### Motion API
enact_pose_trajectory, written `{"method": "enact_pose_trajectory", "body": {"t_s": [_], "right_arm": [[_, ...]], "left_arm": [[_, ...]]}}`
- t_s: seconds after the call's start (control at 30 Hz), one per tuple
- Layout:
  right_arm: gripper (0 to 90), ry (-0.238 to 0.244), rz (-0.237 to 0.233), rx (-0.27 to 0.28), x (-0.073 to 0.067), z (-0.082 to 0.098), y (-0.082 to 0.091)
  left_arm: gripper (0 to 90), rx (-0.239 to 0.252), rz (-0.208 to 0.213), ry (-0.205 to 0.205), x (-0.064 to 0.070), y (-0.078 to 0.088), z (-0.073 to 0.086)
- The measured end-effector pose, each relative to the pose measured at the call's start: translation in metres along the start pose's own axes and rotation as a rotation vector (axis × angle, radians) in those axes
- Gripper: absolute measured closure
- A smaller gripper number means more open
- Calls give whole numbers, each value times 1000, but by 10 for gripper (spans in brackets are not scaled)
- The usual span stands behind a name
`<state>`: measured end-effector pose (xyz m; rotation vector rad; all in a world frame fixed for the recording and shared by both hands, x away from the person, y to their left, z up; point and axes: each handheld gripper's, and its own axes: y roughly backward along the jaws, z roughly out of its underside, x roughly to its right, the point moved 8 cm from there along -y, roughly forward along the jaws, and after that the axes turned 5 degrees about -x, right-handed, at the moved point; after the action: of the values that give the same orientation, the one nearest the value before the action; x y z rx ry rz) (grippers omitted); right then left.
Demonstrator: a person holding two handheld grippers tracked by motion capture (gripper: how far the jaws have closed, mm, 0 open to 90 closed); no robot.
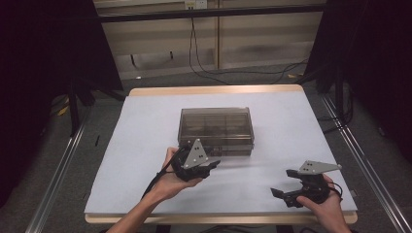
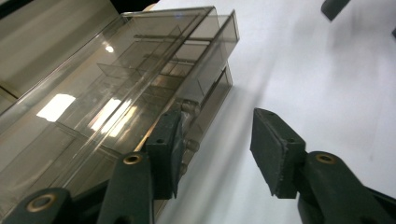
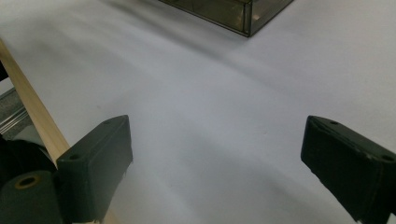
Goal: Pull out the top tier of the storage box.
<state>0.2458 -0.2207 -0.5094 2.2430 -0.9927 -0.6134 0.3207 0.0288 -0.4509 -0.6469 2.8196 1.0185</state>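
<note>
Left claw (image 1: 210, 166) sits part-open and empty at the smoky plastic box's (image 1: 216, 127) 6 o'clock edge; we log right claw (image 1: 286, 183) wide open, empty, over the bench (image 1: 145, 145).

Parted tongs (image 3: 217, 170) above white table (image 3: 210, 93)

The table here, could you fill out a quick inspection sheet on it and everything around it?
Surface: white sheet over a wooden table, bare around the box.
Job's things: smoky clear compartment box, lid shut, near the middle.
Clutter: nothing seen.
Grippers: left gripper by the box's front edge, jaws apart, nothing between them; right gripper wide open over the near right corner, holding nothing.
Cables: black cable trails from the left gripper; more cables lie on the floor beyond.
Surroundings: dark curtains on both sides, metal floor rails.
</note>
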Motion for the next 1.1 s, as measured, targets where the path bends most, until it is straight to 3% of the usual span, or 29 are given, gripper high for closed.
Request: {"method": "enact_pose_trajectory", "body": {"t_s": [0.07,0.23,0.47,0.53,0.6,0.77,0.9,0.93,1.07,1.1], "right_arm": [[90,0,0,0,0,0,0],[90,-3,-1,-1,0,0,0],[91,0,-3,-1,0,0,0],[90,0,-3,-1,0,0,0],[90,-1,-4,-1,0,0,0],[90,-1,-4,-1,0,0,0],[90,2,-6,-1,0,0,0],[90,1,-6,-1,0,0,0],[90,4,-8,-2,0,0,0],[90,5,-7,-2,-1,0,0]], "left_arm": [[520,7,32,5,-1,2,-4],[450,6,67,5,-4,3,-8],[406,-6,134,43,-16,-2,-13],[407,-12,128,44,-23,-4,-17],[411,-9,152,45,-26,-5,-20],[438,-40,154,33,-29,-9,-21],[451,-63,203,42,-32,-14,-23],[455,-81,176,31,-34,-17,-23],[467,-101,191,24,-36,-21,-23],[474,-128,182,19,-37,-23,-21]]}}
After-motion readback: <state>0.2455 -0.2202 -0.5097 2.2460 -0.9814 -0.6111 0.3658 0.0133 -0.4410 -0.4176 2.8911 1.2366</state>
